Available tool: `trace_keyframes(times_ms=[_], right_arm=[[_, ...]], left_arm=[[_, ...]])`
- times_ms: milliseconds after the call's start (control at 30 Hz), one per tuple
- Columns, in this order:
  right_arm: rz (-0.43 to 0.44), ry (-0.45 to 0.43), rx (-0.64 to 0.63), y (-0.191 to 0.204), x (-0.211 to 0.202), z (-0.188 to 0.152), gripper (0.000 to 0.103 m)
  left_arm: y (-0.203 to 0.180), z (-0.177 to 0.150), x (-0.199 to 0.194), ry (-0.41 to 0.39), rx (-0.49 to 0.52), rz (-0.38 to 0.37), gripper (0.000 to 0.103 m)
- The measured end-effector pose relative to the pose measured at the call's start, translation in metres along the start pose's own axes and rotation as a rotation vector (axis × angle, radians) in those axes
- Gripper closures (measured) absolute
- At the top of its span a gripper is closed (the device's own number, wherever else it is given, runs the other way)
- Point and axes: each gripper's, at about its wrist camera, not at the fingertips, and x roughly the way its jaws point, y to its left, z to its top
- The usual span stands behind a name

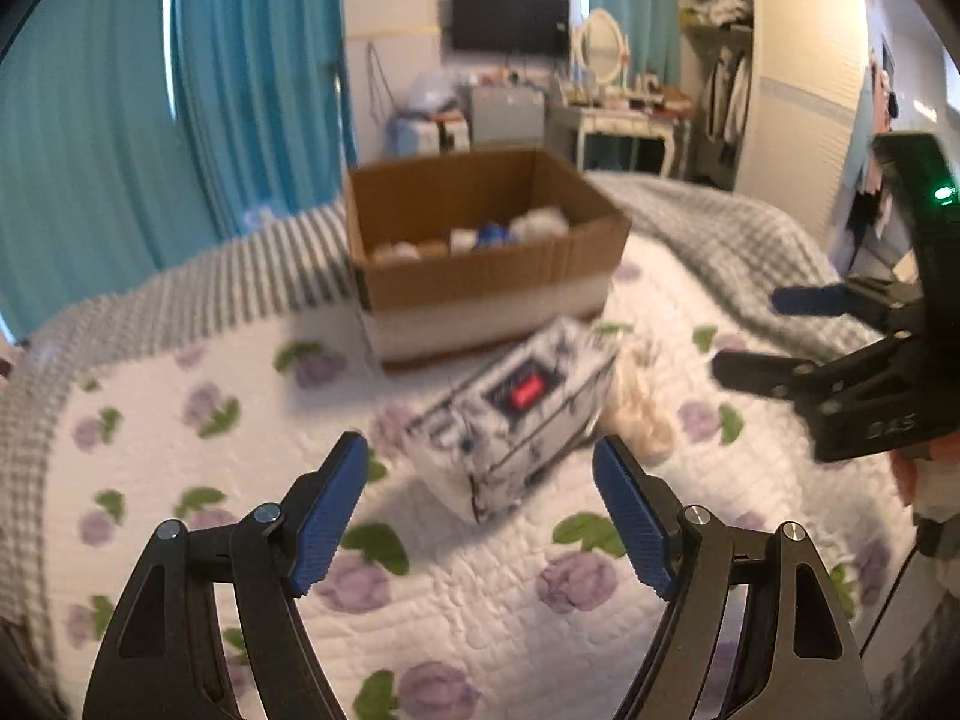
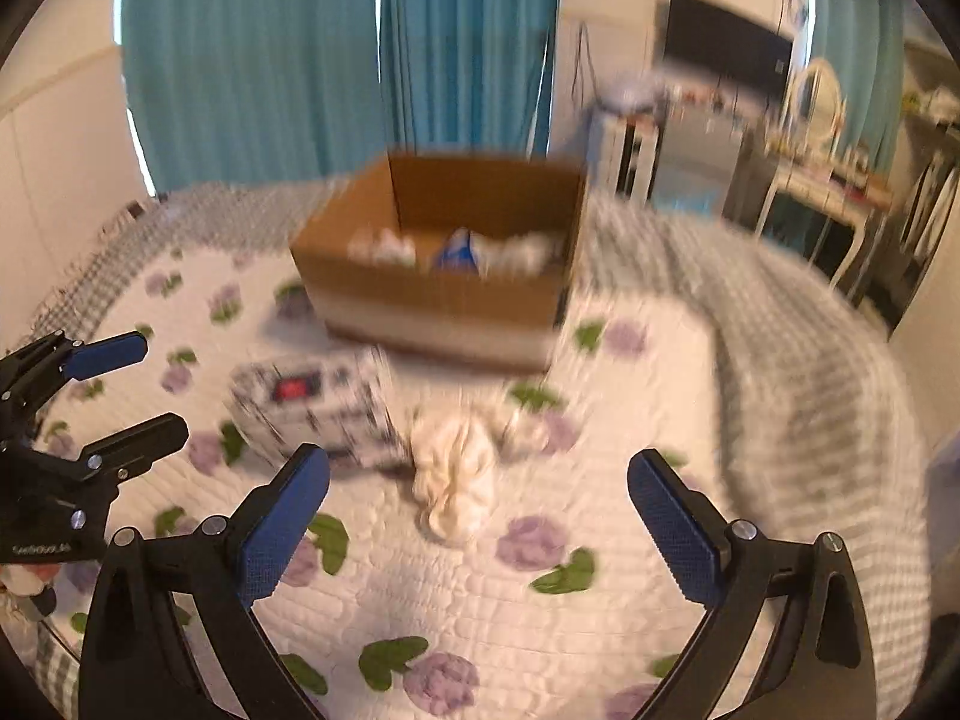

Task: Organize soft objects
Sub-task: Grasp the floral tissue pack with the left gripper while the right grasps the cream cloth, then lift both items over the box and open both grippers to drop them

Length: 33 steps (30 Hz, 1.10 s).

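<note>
My left gripper has its blue pads spread wide with nothing between them, and it hangs over the floral quilt, aimed down at the marbled black-and-white packet with the red label. My right gripper is just as wide apart and just as empty, with the cream bundle of cloth lying between and a little beyond its fingertips.

The packet lies flat on the quilt, just in front of the open cardboard box. The cream bundle sits touching or just beside its right end; the blur keeps me from saying which.

I judge the packet to be light and squashy, probably a wrapped pack of tissues, with a slick skin. I would take it across its narrow width near the middle, so that it does not fold or slide out.

The cream cloth looks limp and near weightless. I would pinch it low and deep in the thickest bunch, since a shallow bite would only lift a fold.

The box already holds several white pieces and a blue one.
</note>
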Motion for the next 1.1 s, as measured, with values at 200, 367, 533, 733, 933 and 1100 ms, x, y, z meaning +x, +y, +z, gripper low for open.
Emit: trace_keyframes(times_ms=[200, 367, 533, 733, 933, 1100], right_arm=[[0.041, 0.129, 0.033, -0.003, 0.080, -0.014, 0.025], [0.040, 0.158, 0.014, 0.000, 0.102, -0.016, 0.061], [0.019, 0.133, -0.010, 0.004, 0.092, -0.019, 0.075], [0.033, 0.098, 0.033, -0.006, 0.072, -0.029, 0.079], [0.056, 0.074, 0.063, -0.011, 0.046, -0.037, 0.082], [0.067, 0.036, 0.048, -0.001, 0.011, -0.039, 0.083]], left_arm=[[-0.007, -0.017, 0.031, 0.031, 0.101, -0.017, 0.025], [-0.007, -0.022, 0.053, 0.057, 0.173, -0.009, 0.025], [-0.004, -0.017, 0.070, 0.060, 0.167, -0.038, 0.025], [-0.013, -0.018, 0.070, 0.048, 0.195, -0.060, 0.041], [-0.019, -0.021, 0.051, 0.063, 0.215, -0.019, 0.054], [-0.025, -0.023, 0.019, 0.056, 0.167, -0.005, 0.056]])
